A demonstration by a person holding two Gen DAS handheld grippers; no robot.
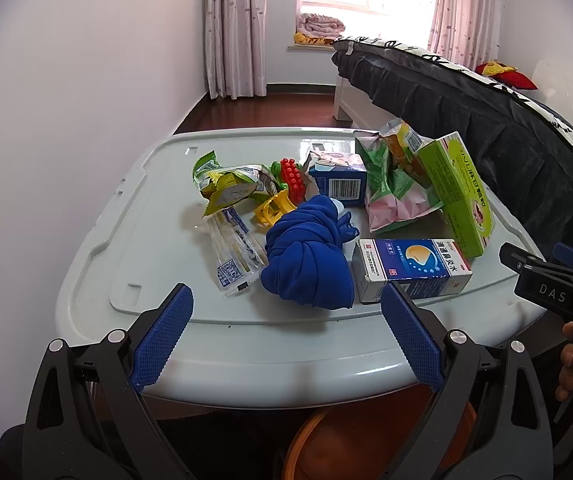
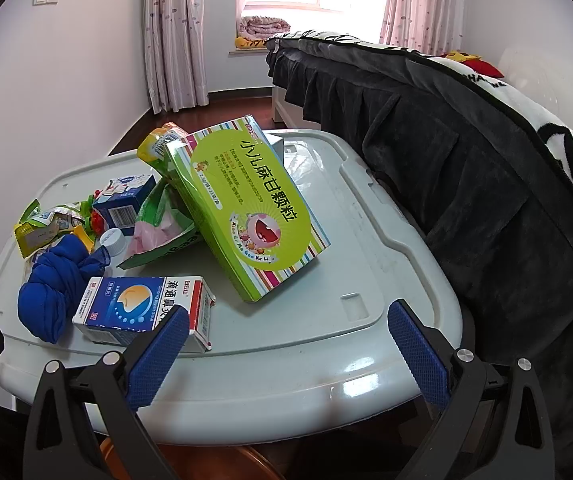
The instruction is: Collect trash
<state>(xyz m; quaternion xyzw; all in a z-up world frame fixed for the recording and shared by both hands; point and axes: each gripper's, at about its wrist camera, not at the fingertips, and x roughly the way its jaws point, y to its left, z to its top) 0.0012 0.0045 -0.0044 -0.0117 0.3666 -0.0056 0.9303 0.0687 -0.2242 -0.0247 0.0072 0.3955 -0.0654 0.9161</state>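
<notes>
A pale grey plastic lid [image 1: 246, 344] [image 2: 366, 240] carries a heap of litter. There is a green medicine box [image 1: 456, 192] [image 2: 254, 208], a blue and white box [image 1: 414, 266] [image 2: 142, 306], a small blue carton [image 1: 338, 184] [image 2: 124, 204], green snack wrappers [image 1: 230, 184] [image 2: 42, 226], a pink and green bag [image 1: 396, 196] and a clear chopstick packet [image 1: 232, 254]. A knotted blue cloth [image 1: 306, 260] [image 2: 52, 292] lies in the middle. My left gripper [image 1: 286, 332] is open and empty before the cloth. My right gripper [image 2: 286, 350] is open and empty at the lid's near edge.
Red, yellow and green toy blocks [image 1: 286, 188] and a white bottle cap [image 2: 112, 240] lie among the litter. An orange bin [image 1: 366, 440] stands below the lid's front edge. A bed with a dark skirt [image 1: 486, 128] [image 2: 466, 160] stands right of the lid. The right gripper shows in the left wrist view [image 1: 538, 256].
</notes>
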